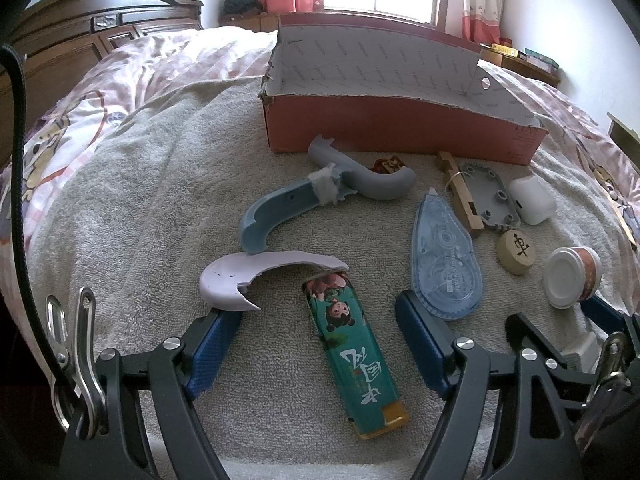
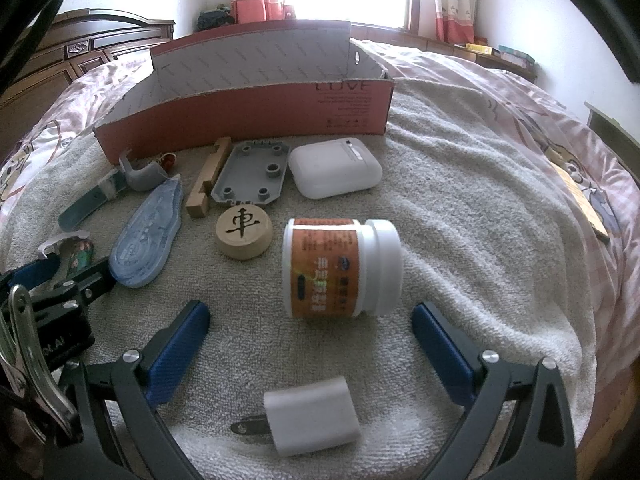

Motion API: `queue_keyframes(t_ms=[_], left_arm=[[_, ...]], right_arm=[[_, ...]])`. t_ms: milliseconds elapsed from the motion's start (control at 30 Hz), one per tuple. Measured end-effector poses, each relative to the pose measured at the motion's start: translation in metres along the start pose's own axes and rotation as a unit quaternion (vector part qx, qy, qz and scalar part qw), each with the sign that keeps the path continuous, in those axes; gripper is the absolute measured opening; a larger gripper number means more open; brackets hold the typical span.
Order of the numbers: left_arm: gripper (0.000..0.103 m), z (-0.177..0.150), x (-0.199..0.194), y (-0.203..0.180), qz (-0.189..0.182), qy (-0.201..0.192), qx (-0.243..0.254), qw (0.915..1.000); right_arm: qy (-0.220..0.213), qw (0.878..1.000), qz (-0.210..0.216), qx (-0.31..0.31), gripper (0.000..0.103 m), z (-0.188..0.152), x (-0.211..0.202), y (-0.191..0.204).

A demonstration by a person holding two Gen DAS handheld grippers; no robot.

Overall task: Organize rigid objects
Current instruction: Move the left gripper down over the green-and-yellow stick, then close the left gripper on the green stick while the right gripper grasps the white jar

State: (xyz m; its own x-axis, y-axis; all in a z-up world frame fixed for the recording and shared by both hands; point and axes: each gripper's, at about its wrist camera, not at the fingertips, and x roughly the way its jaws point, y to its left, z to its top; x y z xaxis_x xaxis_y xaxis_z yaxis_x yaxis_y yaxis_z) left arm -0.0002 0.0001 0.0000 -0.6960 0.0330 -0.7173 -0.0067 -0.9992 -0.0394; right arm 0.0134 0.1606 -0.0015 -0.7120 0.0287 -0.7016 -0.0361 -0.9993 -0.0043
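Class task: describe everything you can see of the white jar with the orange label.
The jar looks like white plastic, with an orange printed label round its body and a white screw cap, closed. It lies on its side on the towel, cap pointing right, just ahead of the open right gripper. Nothing else touches it.

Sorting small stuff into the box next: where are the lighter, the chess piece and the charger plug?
lighter (image 1: 352, 356), left wrist view, green body.
chess piece (image 2: 244, 232), right wrist view, top face.
charger plug (image 2: 312, 420), right wrist view, white body.

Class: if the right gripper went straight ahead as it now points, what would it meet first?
Probably the white plastic jar with the orange label, lying on its side ahead of the open right gripper; depth is uncertain.
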Motion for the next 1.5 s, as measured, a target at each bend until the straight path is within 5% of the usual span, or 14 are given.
queue_keyframes(t_ms=[833, 1133, 1267, 1500], left_arm=[[0.067, -0.003, -0.028, 0.009, -0.028, -0.002, 0.036, 0.9990], [0.045, -0.008, -0.019, -0.007, -0.037, 0.020, 0.066, 0.9969], [0.027, -0.008, -0.020, -0.004, -0.043, 0.018, 0.058, 0.9972], [0.024, -0.006, -0.019, 0.004, -0.056, 0.019, 0.042, 0.9973]], right_arm=[[-0.001, 1.000, 0.001, 0.001, 0.103, 0.000, 0.000, -0.003], [-0.001, 1.000, 0.030, 0.011, 0.102, 0.003, -0.005, -0.009], [0.008, 0.997, 0.071, 0.027, 0.097, 0.008, -0.009, -0.023], [0.012, 0.996, 0.087, -0.006, 0.084, 0.014, -0.011, -0.022]])
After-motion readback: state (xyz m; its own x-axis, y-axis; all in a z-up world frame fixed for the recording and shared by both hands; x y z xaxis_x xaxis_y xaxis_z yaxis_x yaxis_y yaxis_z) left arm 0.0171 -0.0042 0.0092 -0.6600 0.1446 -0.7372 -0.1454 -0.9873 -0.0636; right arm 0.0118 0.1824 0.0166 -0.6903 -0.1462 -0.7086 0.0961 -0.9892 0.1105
